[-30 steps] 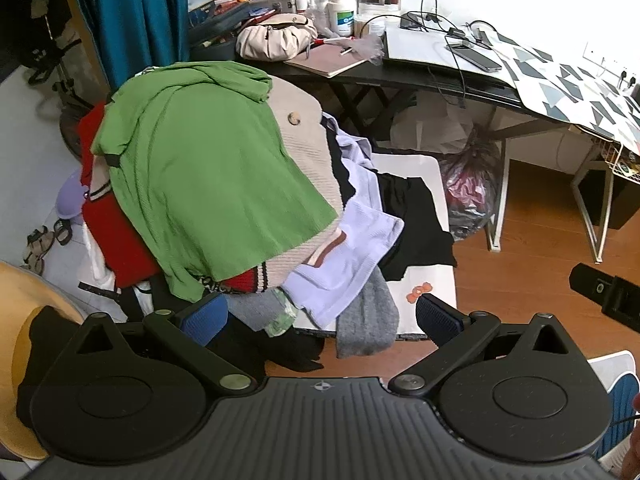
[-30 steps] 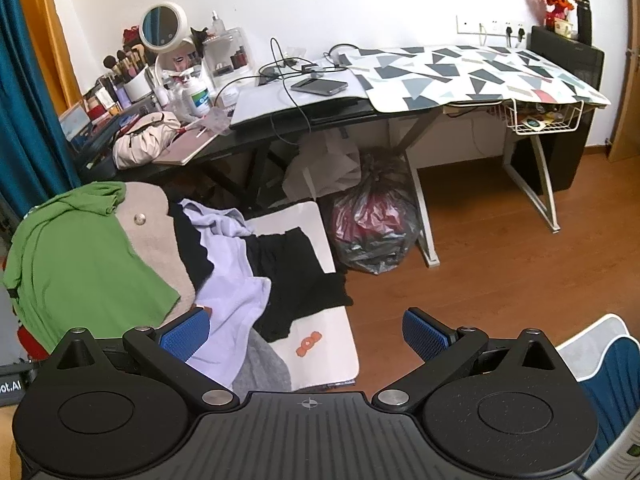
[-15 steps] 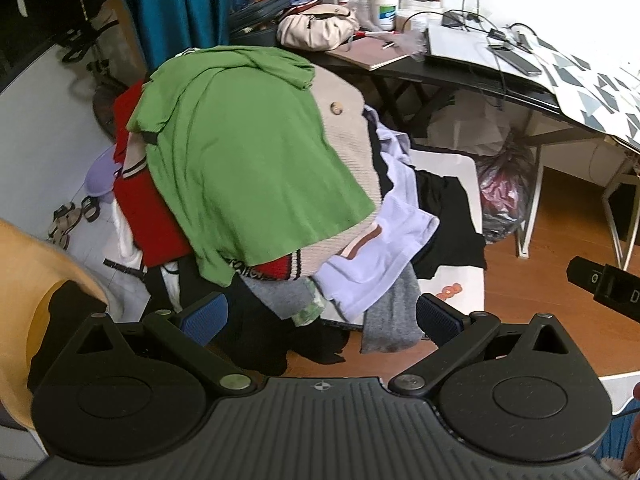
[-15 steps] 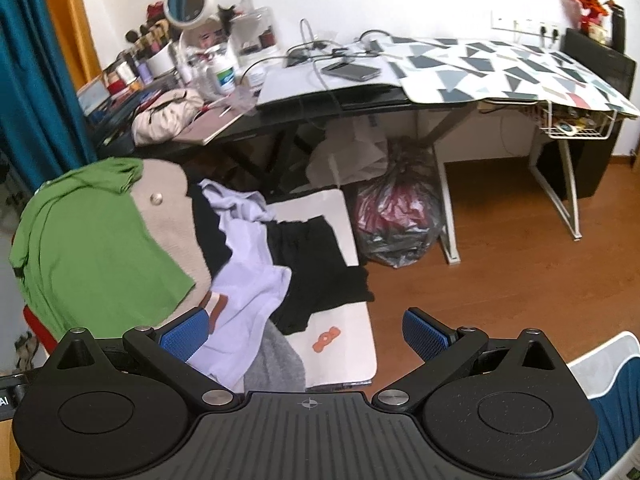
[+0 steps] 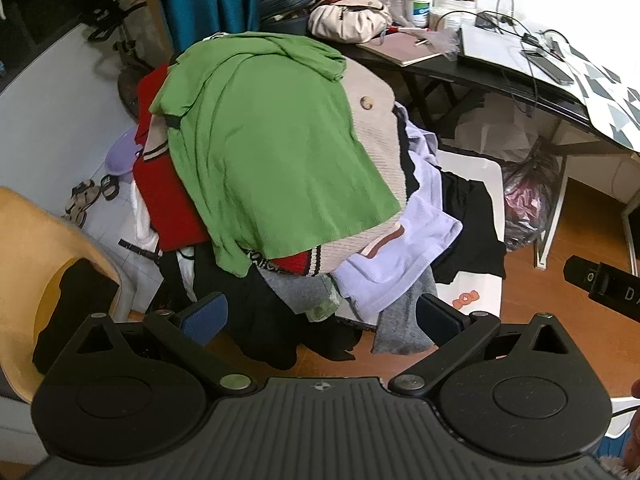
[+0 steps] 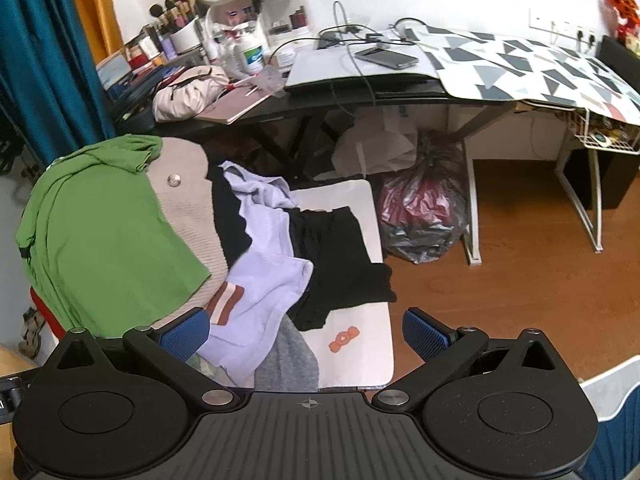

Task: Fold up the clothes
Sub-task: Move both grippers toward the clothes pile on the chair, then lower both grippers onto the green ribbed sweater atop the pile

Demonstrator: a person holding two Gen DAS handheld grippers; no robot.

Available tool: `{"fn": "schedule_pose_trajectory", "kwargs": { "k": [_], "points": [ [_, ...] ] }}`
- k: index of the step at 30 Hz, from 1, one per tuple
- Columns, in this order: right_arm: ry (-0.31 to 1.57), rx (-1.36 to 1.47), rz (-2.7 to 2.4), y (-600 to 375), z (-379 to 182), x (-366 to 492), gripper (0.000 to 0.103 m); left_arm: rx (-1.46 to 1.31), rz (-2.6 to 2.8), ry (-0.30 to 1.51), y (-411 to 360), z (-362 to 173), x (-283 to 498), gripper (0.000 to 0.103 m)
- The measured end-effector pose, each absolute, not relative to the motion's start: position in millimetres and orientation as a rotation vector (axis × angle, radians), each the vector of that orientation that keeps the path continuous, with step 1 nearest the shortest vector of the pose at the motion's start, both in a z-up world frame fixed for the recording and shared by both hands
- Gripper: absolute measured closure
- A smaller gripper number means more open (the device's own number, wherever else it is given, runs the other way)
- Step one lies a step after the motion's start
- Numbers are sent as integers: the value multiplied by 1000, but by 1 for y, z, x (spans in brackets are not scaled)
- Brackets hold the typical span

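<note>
- Left fingers (image 5: 319, 317) spread wide, blue pads empty, hovering just short of the near, lower edge of the clothes pile.
- Right fingers (image 6: 305, 330) equally wide apart, gripping nothing, poised above the near end of the white bench (image 6: 372, 360).
- Nothing folded as far as visible: every garment loose and heaped, so the task reads as barely begun, with the first pick yet to be made.
- Green top (image 5: 276, 152) uppermost on the pile, draped over a beige knit (image 5: 374, 128); long axis running from the bunched far end by the desk down toward the left fingers, hem hanging nearest.
- Under and beside it: red garment (image 5: 168, 200) to the left, lilac shirt (image 6: 264, 300) and black garment (image 6: 332, 256) spilling rightward across the bench, grey piece (image 5: 400, 328) dangling off the near edge.
- Far right part of the bench bare, likely the only flat spot for folding.
- Beyond: cluttered desk (image 6: 360, 92) and a dark bin bag (image 6: 424, 216) on the wooden floor.
</note>
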State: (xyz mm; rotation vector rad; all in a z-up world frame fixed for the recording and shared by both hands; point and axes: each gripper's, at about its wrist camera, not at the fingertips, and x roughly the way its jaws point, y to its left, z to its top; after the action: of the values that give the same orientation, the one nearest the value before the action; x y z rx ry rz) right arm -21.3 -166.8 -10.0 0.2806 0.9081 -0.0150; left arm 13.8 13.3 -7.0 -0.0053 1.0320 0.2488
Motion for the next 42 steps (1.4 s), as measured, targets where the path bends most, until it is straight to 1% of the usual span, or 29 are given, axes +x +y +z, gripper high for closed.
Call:
{"fn": "schedule_pose_trajectory", "kwargs": {
  "k": [11, 16, 24, 27, 29, 35, 42],
  "points": [
    [927, 273, 41, -168, -17, -3, 1, -64, 302, 1027, 18, -8, 8, 1],
    [844, 296, 53, -182, -12, 5, 1, -183, 352, 915, 39, 4, 0, 1],
    [707, 200, 49, -196, -3, 16, 1, -129, 507, 715, 72, 26, -4, 1],
    [657, 190, 59, -196, -4, 19, 1, -93, 505, 668, 81, 31, -4, 1],
    [643, 186, 56, -196, -7, 22, 1, -79, 491, 675, 86, 30, -2, 1],
    [694, 176, 8, -182, -18, 47, 1, -145, 444, 748, 121, 14, 13, 1],
    [769, 125, -61, -141, -32, 89, 1, -99, 334, 786, 175, -9, 72, 1]
  ]
}}
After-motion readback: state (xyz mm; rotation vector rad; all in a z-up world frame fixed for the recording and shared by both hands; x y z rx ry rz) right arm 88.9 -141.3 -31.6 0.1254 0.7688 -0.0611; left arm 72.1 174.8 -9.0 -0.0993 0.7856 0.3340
